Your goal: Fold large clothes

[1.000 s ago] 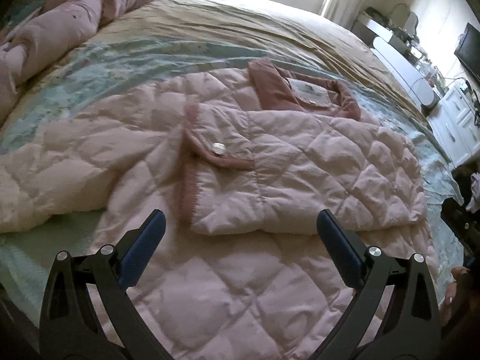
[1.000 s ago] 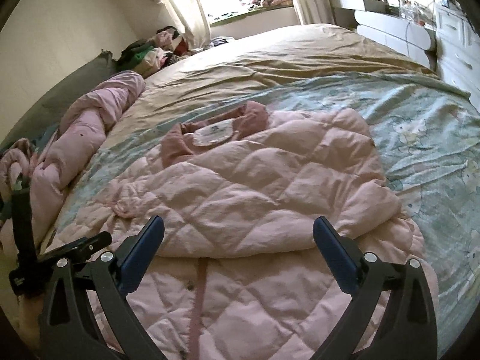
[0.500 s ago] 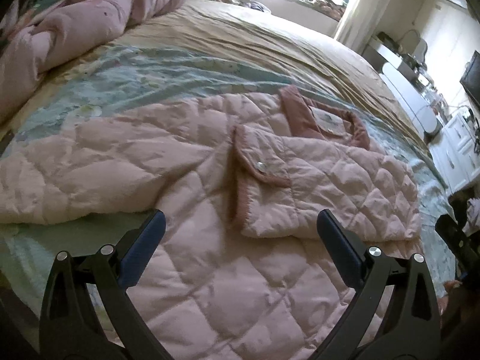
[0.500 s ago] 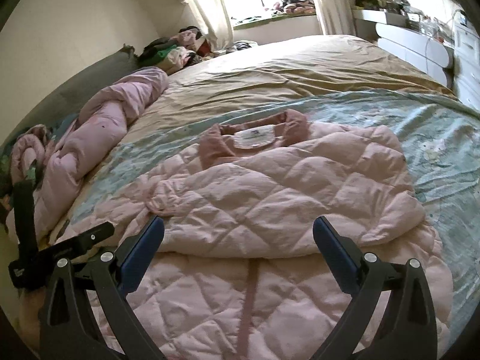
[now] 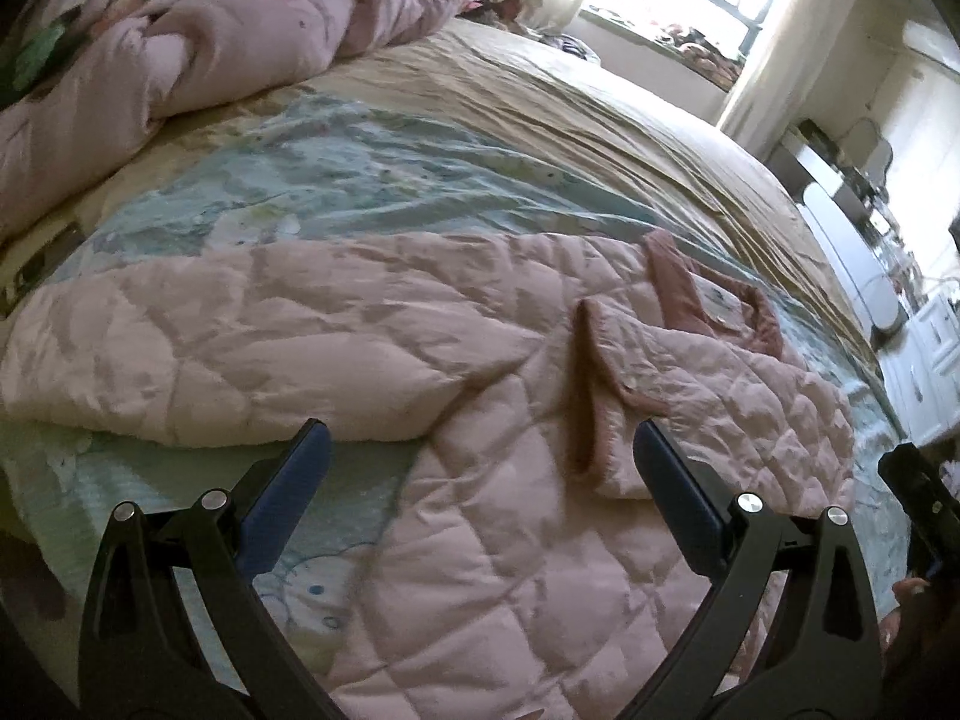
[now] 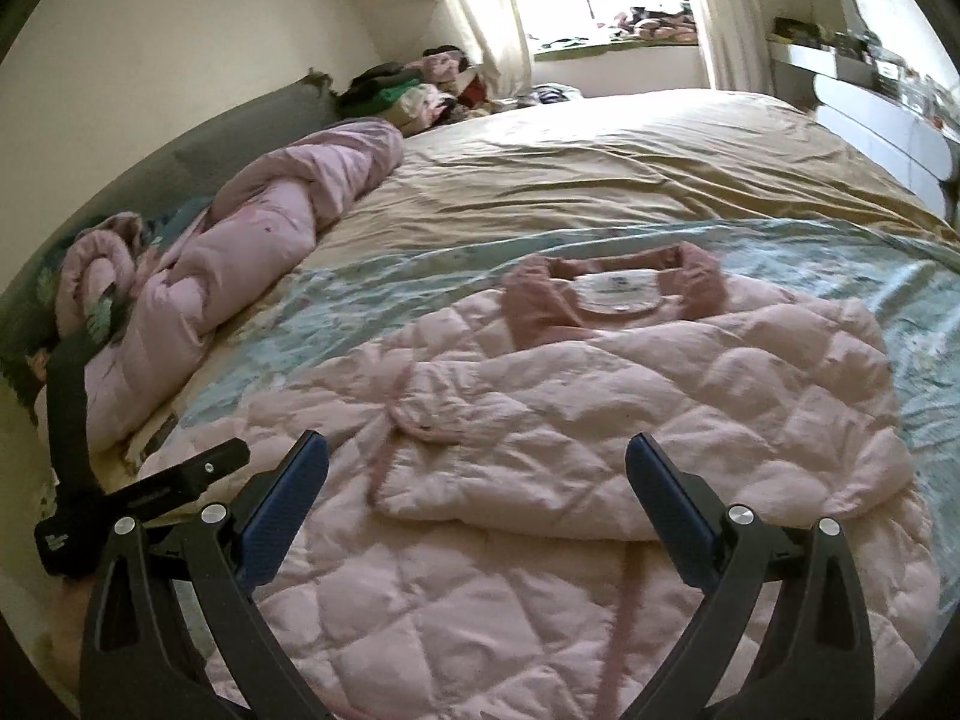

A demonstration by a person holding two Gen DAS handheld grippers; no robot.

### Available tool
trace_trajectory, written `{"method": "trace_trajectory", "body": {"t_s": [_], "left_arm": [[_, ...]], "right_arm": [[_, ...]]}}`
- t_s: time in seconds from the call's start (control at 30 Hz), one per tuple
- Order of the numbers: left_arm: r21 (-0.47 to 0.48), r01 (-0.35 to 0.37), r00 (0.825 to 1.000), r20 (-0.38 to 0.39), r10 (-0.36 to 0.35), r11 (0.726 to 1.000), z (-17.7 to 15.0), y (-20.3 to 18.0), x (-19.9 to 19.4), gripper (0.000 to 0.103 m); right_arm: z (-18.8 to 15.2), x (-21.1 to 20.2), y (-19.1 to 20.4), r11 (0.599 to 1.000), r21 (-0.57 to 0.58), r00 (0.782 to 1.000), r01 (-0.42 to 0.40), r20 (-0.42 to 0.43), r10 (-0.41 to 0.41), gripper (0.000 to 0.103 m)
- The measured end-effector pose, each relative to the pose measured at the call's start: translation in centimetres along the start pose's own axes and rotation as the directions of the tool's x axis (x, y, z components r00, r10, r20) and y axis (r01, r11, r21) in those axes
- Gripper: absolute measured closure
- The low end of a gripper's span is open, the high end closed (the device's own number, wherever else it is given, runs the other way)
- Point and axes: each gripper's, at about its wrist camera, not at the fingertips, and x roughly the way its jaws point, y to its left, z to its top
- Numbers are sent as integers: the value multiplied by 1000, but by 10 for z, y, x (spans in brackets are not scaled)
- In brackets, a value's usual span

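Both our tongs hang spread wide and empty above the near hem of the pink quilted jacket [image 6: 600, 420]: the left gripper [image 5: 480, 468] and the right gripper [image 6: 477, 474]. We see the jacket lying flat on the bed [image 6: 600, 180], one sleeve [image 5: 210, 348] stretched out left, the other [image 6: 630, 438] folded across its chest, collar [image 6: 612, 288] at the far end.

Jaws wide apart on right gripper [image 6: 477, 480], holding nothing. Ahead, pink jacket [image 6: 630, 420] flat on bed [image 6: 630, 150], sleeve [image 6: 600, 444] folded across.

Both hand-held grippers [image 5: 480, 480] [image 6: 477, 477] agape, empty.
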Motion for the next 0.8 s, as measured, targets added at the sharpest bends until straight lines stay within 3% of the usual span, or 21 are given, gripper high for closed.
{"method": "trace_trajectory", "body": {"t_s": [0.37, 0.8], "left_arm": [[-110, -50, 998, 24, 53, 993, 3, 59, -8, 8], [-244, -125, 991, 5, 130, 962, -4, 140, -11, 8]], "right_arm": [[9, 17, 51, 996, -60, 998, -59, -16, 59, 4], [1, 52, 101, 981, -113, 984, -157, -107, 145, 4]]}}
